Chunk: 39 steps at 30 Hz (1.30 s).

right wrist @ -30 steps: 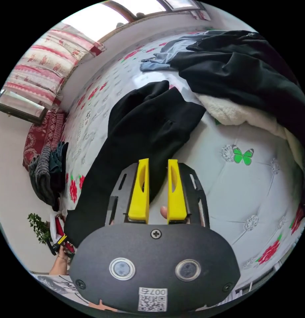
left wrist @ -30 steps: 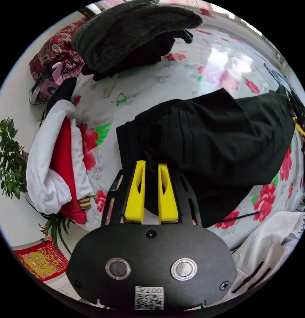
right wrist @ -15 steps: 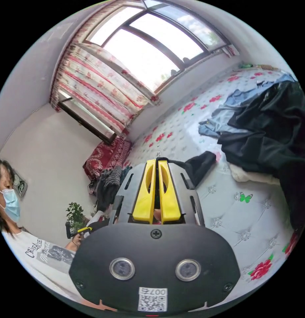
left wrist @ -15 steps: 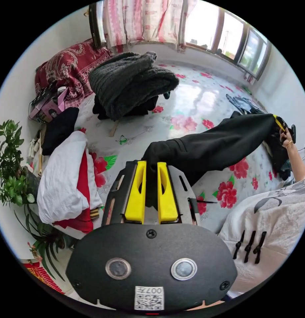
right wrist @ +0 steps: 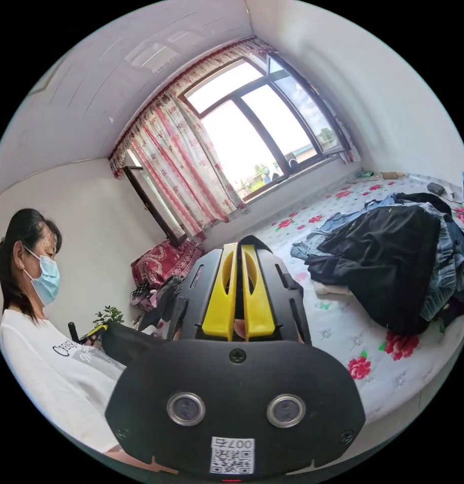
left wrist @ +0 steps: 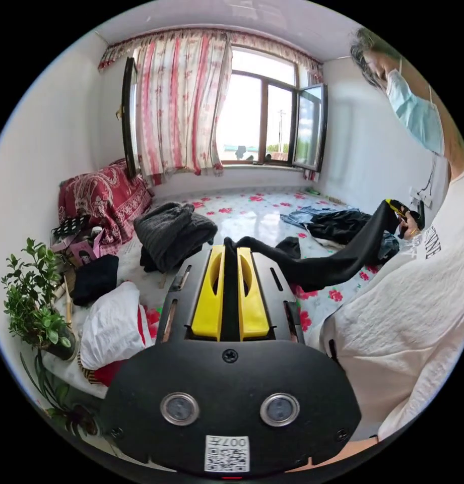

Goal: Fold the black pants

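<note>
in the left gripper view, black pants (left wrist: 337,259) sag between both grippers.

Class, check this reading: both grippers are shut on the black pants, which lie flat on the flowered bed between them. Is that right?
Not quite. The black pants do not lie flat; they hang in the air above the flowered bed, stretched between the left gripper and the right gripper, as the left gripper view shows. Both grippers are indeed shut on them.
</note>
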Each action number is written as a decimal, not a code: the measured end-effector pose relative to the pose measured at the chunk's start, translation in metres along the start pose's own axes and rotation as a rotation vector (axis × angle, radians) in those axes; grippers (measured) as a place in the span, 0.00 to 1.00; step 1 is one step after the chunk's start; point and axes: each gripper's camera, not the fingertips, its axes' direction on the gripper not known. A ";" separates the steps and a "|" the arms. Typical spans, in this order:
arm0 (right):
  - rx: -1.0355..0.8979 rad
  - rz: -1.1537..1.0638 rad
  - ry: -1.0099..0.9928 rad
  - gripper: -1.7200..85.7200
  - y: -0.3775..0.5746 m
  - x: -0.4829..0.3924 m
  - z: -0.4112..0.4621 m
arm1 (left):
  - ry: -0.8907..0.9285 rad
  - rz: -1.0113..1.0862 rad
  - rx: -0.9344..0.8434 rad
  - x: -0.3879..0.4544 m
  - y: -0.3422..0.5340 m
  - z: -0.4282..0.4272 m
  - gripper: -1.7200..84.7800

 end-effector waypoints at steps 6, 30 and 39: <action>-0.029 -0.117 -0.215 0.02 -0.062 -0.036 0.084 | -0.134 -0.297 -0.008 -0.070 0.021 0.037 0.02; -0.806 0.241 0.216 0.11 0.153 0.101 0.522 | -0.432 -0.393 -0.972 -0.098 0.182 0.381 0.02; -0.743 0.202 0.141 0.02 0.135 0.074 0.504 | -0.450 -0.228 -0.977 -0.076 0.189 0.402 0.01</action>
